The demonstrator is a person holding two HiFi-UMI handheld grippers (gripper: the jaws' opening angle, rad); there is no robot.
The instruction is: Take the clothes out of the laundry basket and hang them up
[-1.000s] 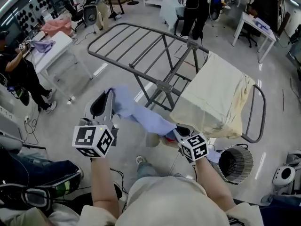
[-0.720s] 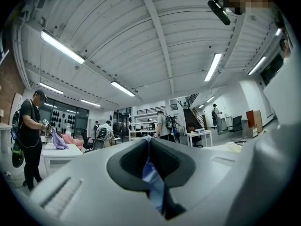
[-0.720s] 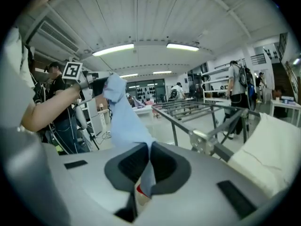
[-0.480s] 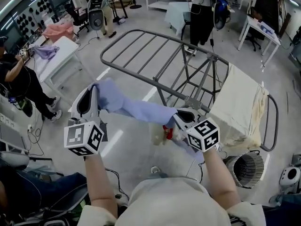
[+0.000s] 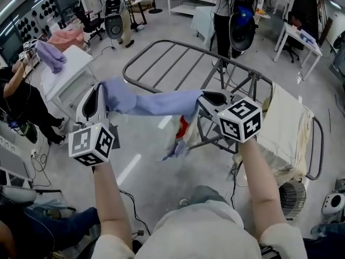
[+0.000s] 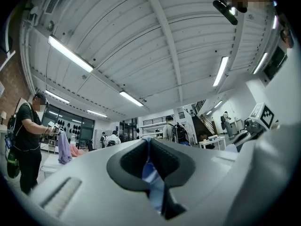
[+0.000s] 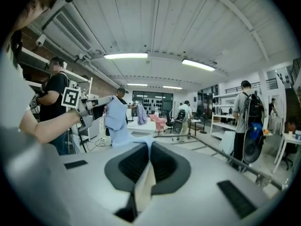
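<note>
A light blue garment [image 5: 152, 103] hangs stretched between my two grippers, held in the air in front of the grey drying rack [image 5: 178, 55]. My left gripper [image 5: 104, 94] is shut on its left end; blue cloth [image 6: 148, 173] shows pinched between the jaws. My right gripper [image 5: 200, 97] is shut on the other end, where pale cloth [image 7: 145, 185] runs through the jaws. A loose part with a red patch [image 5: 182, 128] dangles below the right gripper. The laundry basket [image 5: 289, 197] stands at the lower right, partly behind my arm.
A cream cloth [image 5: 285, 128] is draped over the rack's right wing. A white table [image 5: 69, 69] stands at the left with a person [image 5: 16, 99] beside it. More people stand beyond the rack [image 5: 234, 9], with white tables and shelves behind.
Both grippers have risen and moved towards the rack with the blue garment, which now hangs stretched nearly level between them. The view has shifted so the basket sits lower right.
</note>
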